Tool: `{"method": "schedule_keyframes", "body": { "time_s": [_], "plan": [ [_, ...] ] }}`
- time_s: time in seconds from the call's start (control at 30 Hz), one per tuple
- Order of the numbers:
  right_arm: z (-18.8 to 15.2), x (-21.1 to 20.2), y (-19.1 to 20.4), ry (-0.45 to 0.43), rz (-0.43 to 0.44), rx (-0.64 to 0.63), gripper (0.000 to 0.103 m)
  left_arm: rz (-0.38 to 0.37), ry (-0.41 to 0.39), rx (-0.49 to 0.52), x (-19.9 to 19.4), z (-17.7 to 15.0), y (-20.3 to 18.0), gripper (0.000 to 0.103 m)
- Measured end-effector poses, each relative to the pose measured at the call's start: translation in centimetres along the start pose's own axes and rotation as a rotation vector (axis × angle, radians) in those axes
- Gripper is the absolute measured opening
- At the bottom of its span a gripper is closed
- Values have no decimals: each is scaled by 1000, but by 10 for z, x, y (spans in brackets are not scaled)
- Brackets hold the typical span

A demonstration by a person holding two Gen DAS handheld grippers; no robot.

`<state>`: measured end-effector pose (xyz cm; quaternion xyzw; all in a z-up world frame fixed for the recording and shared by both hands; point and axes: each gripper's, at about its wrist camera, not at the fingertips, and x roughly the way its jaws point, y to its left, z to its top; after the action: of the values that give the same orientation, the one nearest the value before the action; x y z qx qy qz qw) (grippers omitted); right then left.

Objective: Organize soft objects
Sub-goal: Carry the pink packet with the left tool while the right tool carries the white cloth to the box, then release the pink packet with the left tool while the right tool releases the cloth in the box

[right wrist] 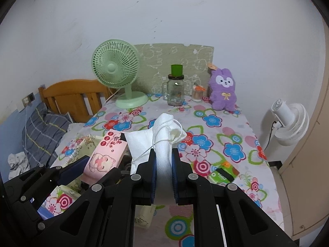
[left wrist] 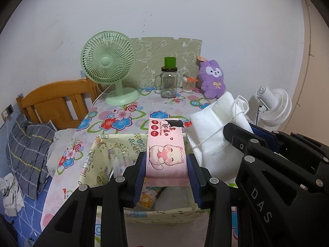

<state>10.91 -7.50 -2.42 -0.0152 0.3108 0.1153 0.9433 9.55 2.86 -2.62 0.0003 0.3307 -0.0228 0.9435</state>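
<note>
Fabric bin (left wrist: 123,144) sitting at the near edge of the flowered table (right wrist: 236,127), sides soft and slumped, liable to fold in under a clumsy drop. White cloth bundle (right wrist: 162,144) pinched tight in the right gripper (right wrist: 163,160), loose string (right wrist: 164,139) apt to snag on the bin's rim. Pink wipes pack (left wrist: 165,150) clamped in the left gripper (left wrist: 166,170) over the bin, slick wrapper, could slip early.

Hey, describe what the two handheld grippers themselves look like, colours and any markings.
Both the left gripper and the right gripper are matte black linkage frames with silver round pivot pins and ribbed dark blue finger pads. The right one's body carries white letters "DAS" in the left wrist view.
</note>
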Motion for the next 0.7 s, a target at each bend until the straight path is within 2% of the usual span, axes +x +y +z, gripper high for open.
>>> {"method": "schedule_keyframes", "body": {
  "time_s": [0.7],
  "plan": [
    [-5, 43, 38, 72, 78, -40, 16, 63, 60, -34, 30, -13, 43, 38]
  ]
}}
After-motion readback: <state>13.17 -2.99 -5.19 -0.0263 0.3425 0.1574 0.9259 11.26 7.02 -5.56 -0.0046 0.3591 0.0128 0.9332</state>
